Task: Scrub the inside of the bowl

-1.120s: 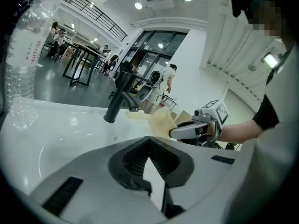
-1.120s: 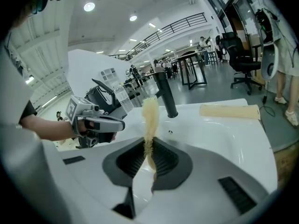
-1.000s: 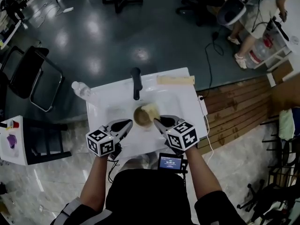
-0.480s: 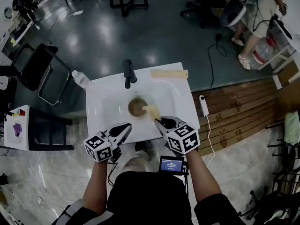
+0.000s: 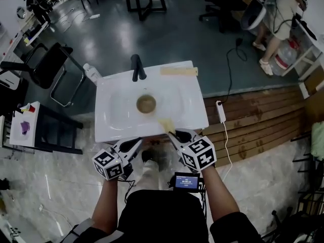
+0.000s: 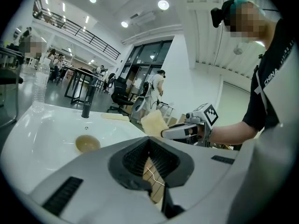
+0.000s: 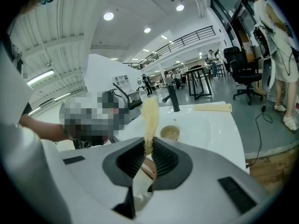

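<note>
A brown bowl [image 5: 146,104] sits alone in the basin of the white sink [image 5: 187,110], also seen as the bowl [image 6: 87,144] and the bowl [image 7: 169,133]. My right gripper [image 5: 172,134] is shut on a yellow sponge [image 5: 166,125], held over the sink's near edge, clear of the bowl. In the right gripper view the sponge [image 7: 150,118] stands up between the jaws of the right gripper [image 7: 148,148]. My left gripper [image 5: 135,145] hangs just off the sink's near edge, shut with nothing in it. Its jaws meet in the left gripper [image 6: 149,153], with the sponge [image 6: 154,123] off to the right.
A black faucet [image 5: 136,67] stands at the sink's far edge, beside a pale wooden strip [image 5: 178,71]. A plastic bottle [image 5: 91,72] stands at the far left corner. A black chair [image 5: 48,67] is at the left, a power strip [image 5: 219,111] on the wooden floor at the right.
Both grippers have drawn back from the bowl towards the person. The sponge has come out of the bowl with the right gripper. The bowl now stands alone in the basin.
</note>
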Available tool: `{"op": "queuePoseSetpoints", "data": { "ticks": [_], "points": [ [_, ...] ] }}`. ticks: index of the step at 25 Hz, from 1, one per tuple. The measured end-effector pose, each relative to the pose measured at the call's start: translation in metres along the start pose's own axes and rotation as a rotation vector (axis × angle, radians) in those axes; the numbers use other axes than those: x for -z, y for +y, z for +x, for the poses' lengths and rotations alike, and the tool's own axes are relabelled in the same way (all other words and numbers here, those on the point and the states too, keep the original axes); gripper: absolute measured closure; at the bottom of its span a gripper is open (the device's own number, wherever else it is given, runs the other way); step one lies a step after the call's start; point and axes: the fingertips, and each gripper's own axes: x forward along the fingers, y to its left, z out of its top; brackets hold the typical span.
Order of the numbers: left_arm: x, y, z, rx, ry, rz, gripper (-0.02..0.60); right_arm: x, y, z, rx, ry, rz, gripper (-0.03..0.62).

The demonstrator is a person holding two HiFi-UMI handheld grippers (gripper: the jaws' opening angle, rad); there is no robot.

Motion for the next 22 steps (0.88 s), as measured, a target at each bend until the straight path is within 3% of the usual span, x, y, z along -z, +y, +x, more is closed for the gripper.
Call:
{"op": "queuePoseSetpoints", "data": {
  "ticks": [8, 22],
  "points": [
    [0.027, -0.036, -0.017, 0.003, 0.018, -0.002, 0.578, 0.024, 0.028, -0.025, -0.005, 0.002, -0.012, 0.553],
    [0.024, -0.051, -0.046, 0.042, 0.009, 0.036, 0.578, 0.018, 0.066, -0.026, -0.016, -0.037, -0.036, 0.553]
  ]
}}
